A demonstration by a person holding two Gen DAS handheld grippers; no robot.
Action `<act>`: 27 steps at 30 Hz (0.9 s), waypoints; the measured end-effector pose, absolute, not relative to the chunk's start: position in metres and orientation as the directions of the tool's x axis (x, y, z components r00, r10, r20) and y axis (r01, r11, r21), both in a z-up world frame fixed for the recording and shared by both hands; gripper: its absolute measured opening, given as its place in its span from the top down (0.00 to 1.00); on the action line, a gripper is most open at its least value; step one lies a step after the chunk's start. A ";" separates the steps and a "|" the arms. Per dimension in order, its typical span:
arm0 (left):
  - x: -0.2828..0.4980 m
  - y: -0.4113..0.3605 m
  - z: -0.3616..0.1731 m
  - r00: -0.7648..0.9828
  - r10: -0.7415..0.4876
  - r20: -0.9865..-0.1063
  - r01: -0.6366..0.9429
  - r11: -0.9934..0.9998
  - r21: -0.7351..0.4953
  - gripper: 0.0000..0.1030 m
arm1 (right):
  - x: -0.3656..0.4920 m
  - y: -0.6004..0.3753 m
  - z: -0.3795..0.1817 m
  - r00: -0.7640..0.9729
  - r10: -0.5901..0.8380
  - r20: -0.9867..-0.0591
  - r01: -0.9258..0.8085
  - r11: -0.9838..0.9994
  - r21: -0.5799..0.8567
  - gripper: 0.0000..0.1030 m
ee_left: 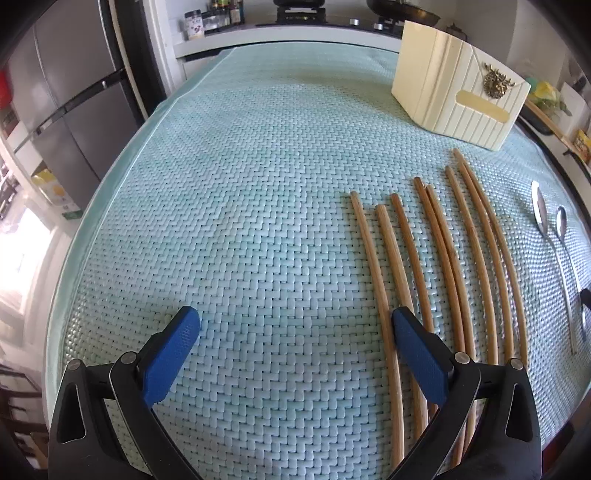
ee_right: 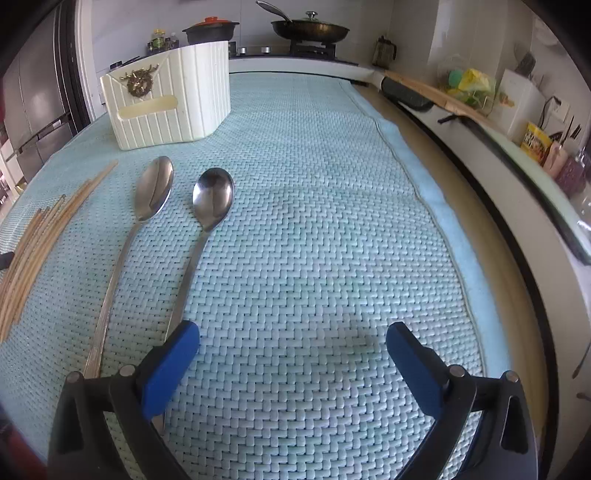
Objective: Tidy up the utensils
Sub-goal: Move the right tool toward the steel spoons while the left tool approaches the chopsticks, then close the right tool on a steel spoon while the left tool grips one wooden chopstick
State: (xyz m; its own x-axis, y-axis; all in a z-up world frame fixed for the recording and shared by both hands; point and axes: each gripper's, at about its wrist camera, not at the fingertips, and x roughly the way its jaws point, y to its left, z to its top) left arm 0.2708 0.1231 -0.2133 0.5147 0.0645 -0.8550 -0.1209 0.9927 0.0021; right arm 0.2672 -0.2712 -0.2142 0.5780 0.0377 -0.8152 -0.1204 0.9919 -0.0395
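Several wooden chopsticks [ee_left: 443, 266] lie side by side on the pale green woven mat [ee_left: 240, 221], right of centre in the left wrist view. My left gripper [ee_left: 295, 332] is open and empty just above the mat; its right finger [ee_left: 421, 354] sits over the near ends of the leftmost chopsticks. Two steel spoons [ee_right: 212, 201] lie parallel on the mat in the right wrist view, bowls away from me. My right gripper [ee_right: 291, 343] is open and empty, its left finger [ee_right: 170, 365] over the right spoon's handle. A cream ribbed utensil holder [ee_right: 170, 99] stands at the back; it also shows in the left wrist view [ee_left: 458, 88].
The chopsticks also show at the left edge of the right wrist view [ee_right: 40, 229], the spoons at the right edge of the left wrist view [ee_left: 554, 229]. A stove with a frying pan [ee_right: 310, 29] is behind the table. A fridge [ee_left: 66, 92] stands left. A cluttered counter [ee_right: 524, 122] runs along the right.
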 end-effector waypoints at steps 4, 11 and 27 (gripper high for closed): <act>0.273 0.123 -0.214 0.517 0.063 -0.853 -0.126 0.992 -0.003 0.00 | 0.269 -0.272 -0.204 0.583 0.113 -0.804 -0.153 0.988 0.028 0.00; 0.291 0.121 -0.214 0.531 0.064 -0.845 -0.114 0.994 0.004 0.00 | 0.294 -0.233 -0.206 0.587 0.180 -0.789 -0.238 0.970 0.044 0.00; 0.333 0.109 -0.204 0.511 -0.012 -0.860 0.010 1.000 -0.007 0.36 | 0.360 -0.209 -0.214 0.539 0.120 -0.834 -0.256 0.966 -0.026 0.10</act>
